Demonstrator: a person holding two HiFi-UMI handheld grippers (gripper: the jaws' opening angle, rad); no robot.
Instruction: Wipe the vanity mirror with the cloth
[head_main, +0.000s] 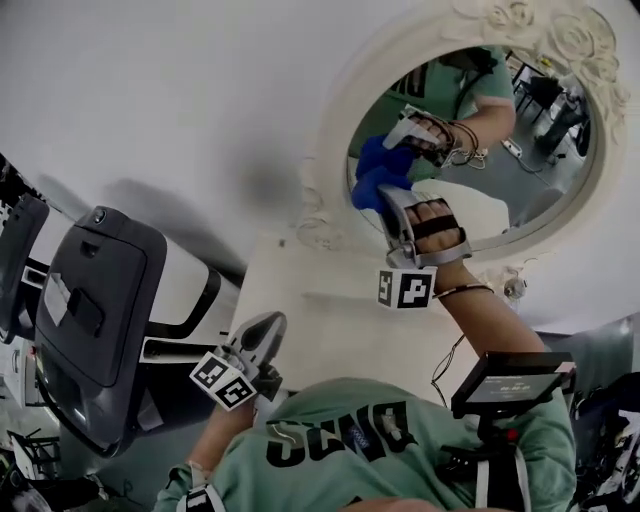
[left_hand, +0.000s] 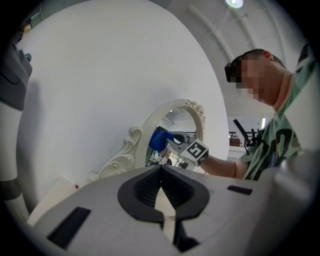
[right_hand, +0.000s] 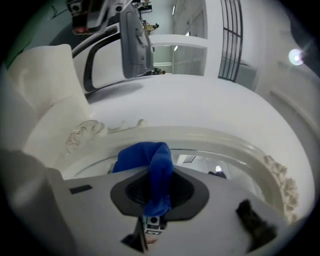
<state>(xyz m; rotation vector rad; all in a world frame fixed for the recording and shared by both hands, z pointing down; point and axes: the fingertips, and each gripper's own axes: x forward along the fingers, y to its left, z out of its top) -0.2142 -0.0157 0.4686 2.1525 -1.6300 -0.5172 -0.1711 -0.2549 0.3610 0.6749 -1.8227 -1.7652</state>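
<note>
**Right gripper** (head_main: 385, 195): clenched on cloth (head_main: 370, 172). Blue fold pinched between the jaws, bunch ahead of the tips, loose end trailing back past the pads. Raised to mirror (head_main: 520, 170).

**Cloth**: pressed to the glass just ahead of the right gripper's tips, meeting its own reflection there. Just beside the inner edge of frame (head_main: 335, 110).

**Mirror**: oval, set against wall (head_main: 150, 90). Open glass beyond and to the right of the right gripper's tips. Frame edge close on the cloth's side, so little room that way.

**Frame**: cream, carved, with scrollwork at the foot below the right gripper.

**Left gripper** (head_main: 268, 325): jaws closed tip to tip, nothing between them. Held low, below and behind the right gripper, well apart from the mirror, tips pointed toward the frame.

**Table** (head_main: 310, 310): pale top under both grippers, far edge at the wall beneath the frame. Open stretch of top between the left gripper and the frame's foot.

**Machine** (head_main: 95, 300): grey, bulky, near the left gripper on its left. Closes off that side.
</note>
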